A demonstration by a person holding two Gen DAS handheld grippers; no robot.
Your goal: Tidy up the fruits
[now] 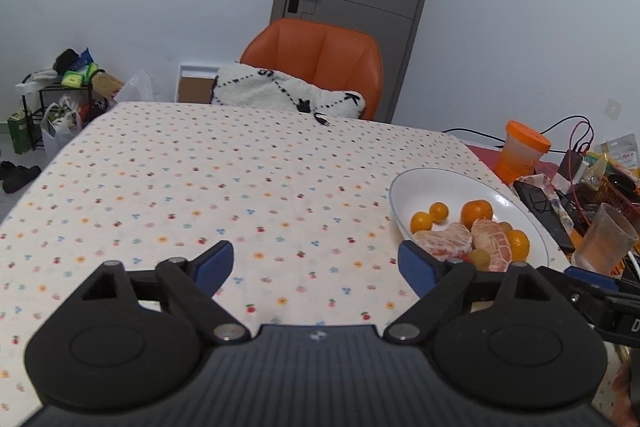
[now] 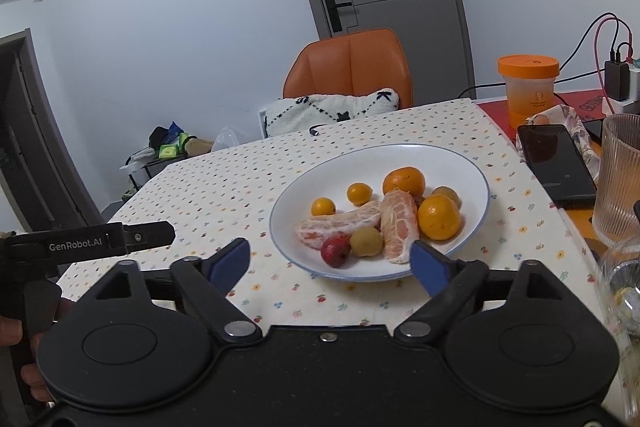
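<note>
Both grippers are hovering low over the dotted cloth (image 1: 200,179), jaws spread wide and holding nothing. The left gripper (image 1: 316,267) is facing bare cloth at the centre of its frame, with the plate (image 1: 416,183) off at its right. The right gripper (image 2: 330,259) is pointing straight at the plate (image 2: 476,175), whose near rim is sitting just beyond its fingertips at lower centre.

All the fruit in view is lying in the plate: two pomelo wedges (image 2: 394,223) crossing the middle, oranges (image 2: 439,217) and small kumquats (image 2: 323,206) around them, a red fruit (image 2: 335,251) and a greenish one (image 2: 366,241) at the near edge.

Judging from this, the sorting looks close to done or a further rearrangement is pending. The risks are sitting mostly at the right of the right wrist frame. A ribbed glass (image 2: 620,179) and a phone (image 2: 560,163) are standing near the plate, so a wide swing could knock them. The round fruits are touching one another, so a push on one would likely roll its neighbours. The peeled wedges look soft; a hard squeeze could tear them. Pressing on the rim could tip the shallow plate.
</note>
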